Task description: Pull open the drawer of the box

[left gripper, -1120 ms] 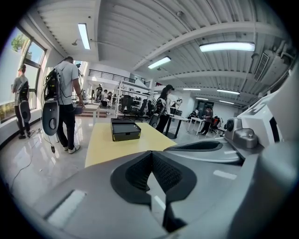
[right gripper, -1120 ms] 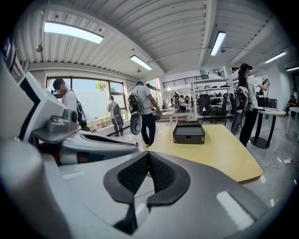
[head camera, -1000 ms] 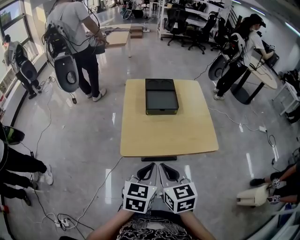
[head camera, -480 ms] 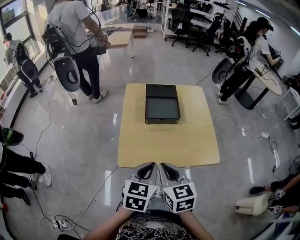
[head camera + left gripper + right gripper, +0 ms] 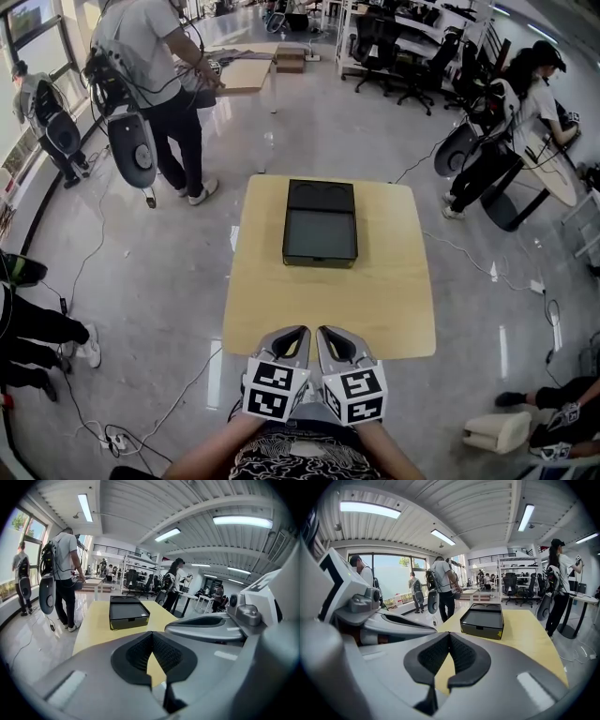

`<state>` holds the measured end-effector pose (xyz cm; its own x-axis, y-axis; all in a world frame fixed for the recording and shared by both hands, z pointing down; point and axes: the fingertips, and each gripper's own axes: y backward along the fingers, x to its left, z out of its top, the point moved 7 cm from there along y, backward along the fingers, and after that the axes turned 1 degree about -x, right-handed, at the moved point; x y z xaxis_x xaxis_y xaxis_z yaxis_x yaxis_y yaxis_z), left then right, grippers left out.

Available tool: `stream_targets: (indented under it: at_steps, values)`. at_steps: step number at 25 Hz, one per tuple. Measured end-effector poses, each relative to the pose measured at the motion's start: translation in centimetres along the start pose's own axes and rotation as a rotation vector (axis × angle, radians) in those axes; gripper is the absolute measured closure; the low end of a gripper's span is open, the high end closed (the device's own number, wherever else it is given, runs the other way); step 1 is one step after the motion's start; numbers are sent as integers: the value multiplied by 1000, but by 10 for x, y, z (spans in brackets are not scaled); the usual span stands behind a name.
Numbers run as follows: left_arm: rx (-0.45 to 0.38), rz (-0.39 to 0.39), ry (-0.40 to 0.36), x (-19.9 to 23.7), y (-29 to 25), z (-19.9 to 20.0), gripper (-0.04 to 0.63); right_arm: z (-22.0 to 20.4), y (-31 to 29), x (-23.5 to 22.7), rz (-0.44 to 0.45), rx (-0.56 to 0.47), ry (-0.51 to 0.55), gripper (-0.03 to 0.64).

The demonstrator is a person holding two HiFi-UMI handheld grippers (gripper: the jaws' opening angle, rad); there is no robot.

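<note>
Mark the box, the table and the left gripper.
box [image 5: 320, 234]: head view, on its dark top.
table [image 5: 328, 309]: head view, bare wood before the box.
left gripper [image 5: 152, 634]: left gripper view, where its tips meet.

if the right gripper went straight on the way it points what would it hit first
Probably the black box, at its front face: the right gripper points across the wooden table toward it. Height is unclear, so it could graze the tabletop first.

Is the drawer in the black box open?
Looks shut: the drawer front sits flush with the box, and nothing sticks out of it.
</note>
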<state>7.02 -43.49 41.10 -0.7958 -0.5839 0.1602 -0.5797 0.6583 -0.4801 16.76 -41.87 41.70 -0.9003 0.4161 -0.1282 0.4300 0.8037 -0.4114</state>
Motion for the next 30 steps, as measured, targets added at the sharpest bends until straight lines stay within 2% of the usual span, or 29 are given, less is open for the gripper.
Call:
stream_targets:
  at_steps: [4,9,12,14,17,21,26,30]
  values:
    - [11,24,42,4,-89,42,575,24,-46,-88,5,34,71,611]
    - [20,76,40,-24,-159,90,575,52,-51,-172,40,40,142,611]
    - [27,91,28,-58,-208,90,575,38,-49,-229,40,37,203,611]
    - [26,100,33,-57,-241,82,575,24,-68,-258,38,38,233,611]
    - [27,112,43,-17,-275,81,575,25,-122,-271,30,60,272,611]
    - [13,108,48,61,-281,95,575,47,-195,-242,20,77,335,611]
    - [19,93,51,160,-304,67,575,32,-298,-215,-18,114,425,611]
    - [29,67,56,270,-321,47,575,25,-405,-178,-63,150,500,611]
